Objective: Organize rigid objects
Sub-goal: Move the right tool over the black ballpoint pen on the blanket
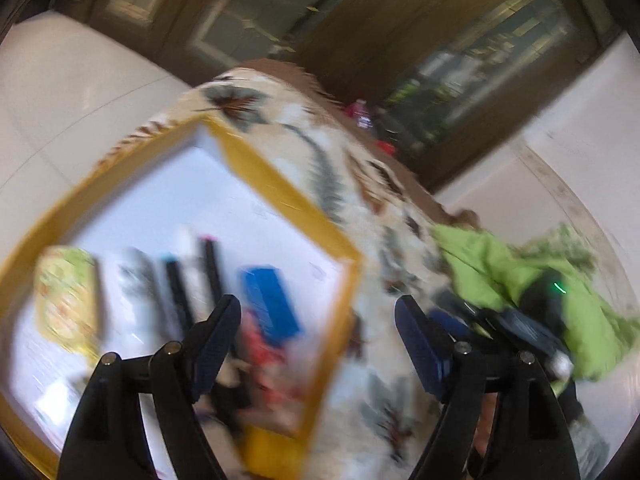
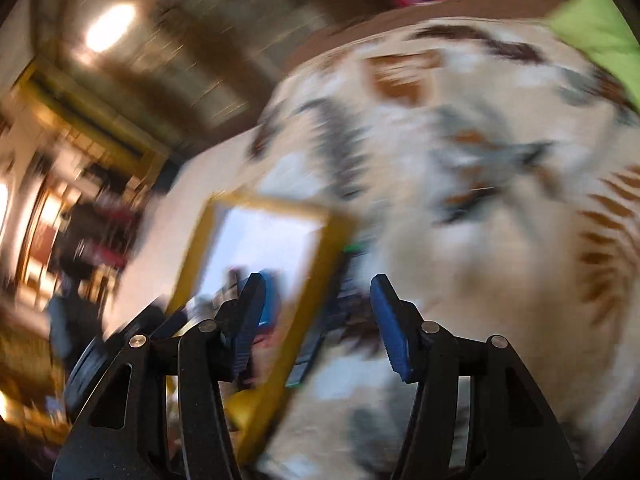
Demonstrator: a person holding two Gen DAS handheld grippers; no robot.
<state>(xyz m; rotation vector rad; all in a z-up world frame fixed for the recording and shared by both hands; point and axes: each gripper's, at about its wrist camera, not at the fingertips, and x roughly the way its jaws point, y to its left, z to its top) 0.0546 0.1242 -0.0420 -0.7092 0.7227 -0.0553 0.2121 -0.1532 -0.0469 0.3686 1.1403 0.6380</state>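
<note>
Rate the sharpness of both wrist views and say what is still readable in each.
Left wrist view: moderate motion blur; the yellow-rimmed tray, blue box and dark pens are recognisable, labels unreadable. Right wrist view: heavy smear; only the tray rim, patterned cloth and a blown-out lamp glare register. Both views show strong fisheye bending; the gripper fingers themselves stay sharp.

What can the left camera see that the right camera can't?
Only the left wrist view shows the yellow-green packet and the black markers lying in the tray, plus the open left gripper.

Only the right wrist view shows the open right gripper and a bright lamp.

Both show the yellow-rimmed tray, a blue box in it, the patterned blanket and a green cloth.
</note>
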